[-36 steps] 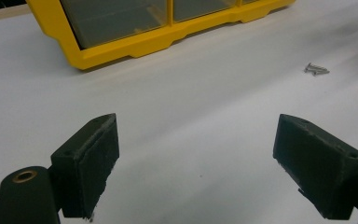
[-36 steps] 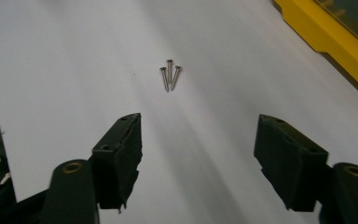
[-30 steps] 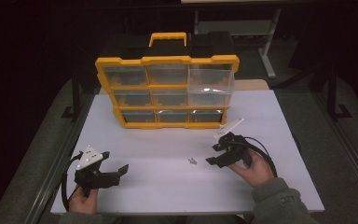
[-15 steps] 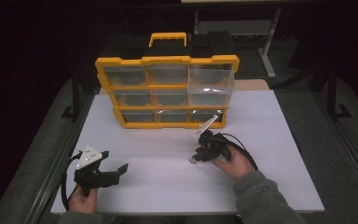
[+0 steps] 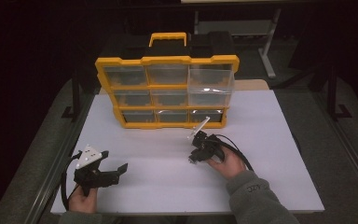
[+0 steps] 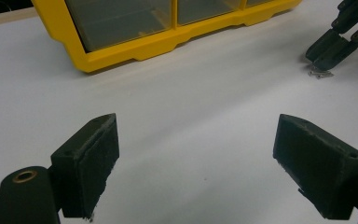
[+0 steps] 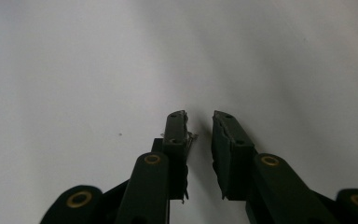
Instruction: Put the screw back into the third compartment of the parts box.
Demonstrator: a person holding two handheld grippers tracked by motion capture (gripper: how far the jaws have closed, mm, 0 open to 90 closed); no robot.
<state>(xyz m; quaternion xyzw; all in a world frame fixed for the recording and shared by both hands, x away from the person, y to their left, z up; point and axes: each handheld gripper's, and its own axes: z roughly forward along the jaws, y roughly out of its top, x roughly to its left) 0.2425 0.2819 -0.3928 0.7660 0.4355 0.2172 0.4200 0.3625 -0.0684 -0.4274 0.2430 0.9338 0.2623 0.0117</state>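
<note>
Glossy yellow plastic organiser (image 5: 168, 91) with clear drawers on a matt white table (image 5: 270, 140).

Drawer organizer (image 5: 168, 91) standing on table (image 5: 270, 140), well ahead of both grippers. Left gripper (image 5: 103, 173) sitting at near left; its jaws standing wide apart, bare table lying between them, organizer base lying ahead-left of them. Right gripper (image 5: 194, 156) sitting right of centre, between organizer and table's near edge. Small metal piece (image 7: 192, 136) lying on table just beside right gripper's left jaw tip, in narrow gap between jaws.
</note>
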